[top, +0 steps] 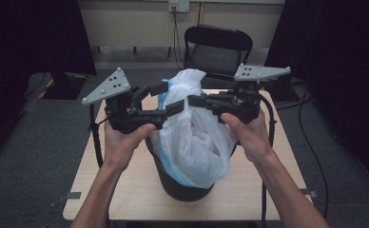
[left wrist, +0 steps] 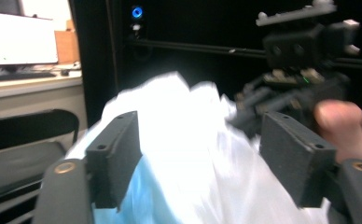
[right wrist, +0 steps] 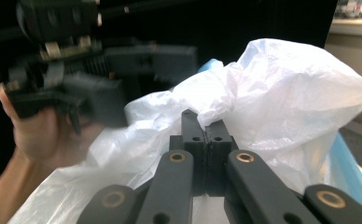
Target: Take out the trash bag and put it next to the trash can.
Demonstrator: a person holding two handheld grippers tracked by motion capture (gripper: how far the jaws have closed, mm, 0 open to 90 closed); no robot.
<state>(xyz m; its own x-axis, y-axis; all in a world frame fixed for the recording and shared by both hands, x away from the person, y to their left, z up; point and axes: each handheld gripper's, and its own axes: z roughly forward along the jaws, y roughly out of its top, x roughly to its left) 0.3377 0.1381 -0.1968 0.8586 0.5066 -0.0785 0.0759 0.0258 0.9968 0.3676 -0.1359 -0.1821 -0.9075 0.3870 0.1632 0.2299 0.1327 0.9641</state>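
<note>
A pale wood-grain table, flat and rectangular, carries a round black bin near its middle. The bin is lined with a thin, crinkled white plastic bag, glossy and translucent, with a light-blue layer seen along its left edge. The bag's top is bunched into a peak above the rim and its body drapes over the bin's near side.

Both forearms are raised from the near edge, wrists level, with the grippers pointed inward at each other across the bag's top.

The left hand-held gripper is seen with jaws spread wide; the bag's left side lies between the matte black pads, with gaps visible and no pinch. The right hand-held gripper is closed, pads pressed together against the bag's film; a fold caught between them cannot be confirmed.

Grey three-cornered plates top both grippers. Beyond the table a black folding chair stands on grey carpet.
</note>
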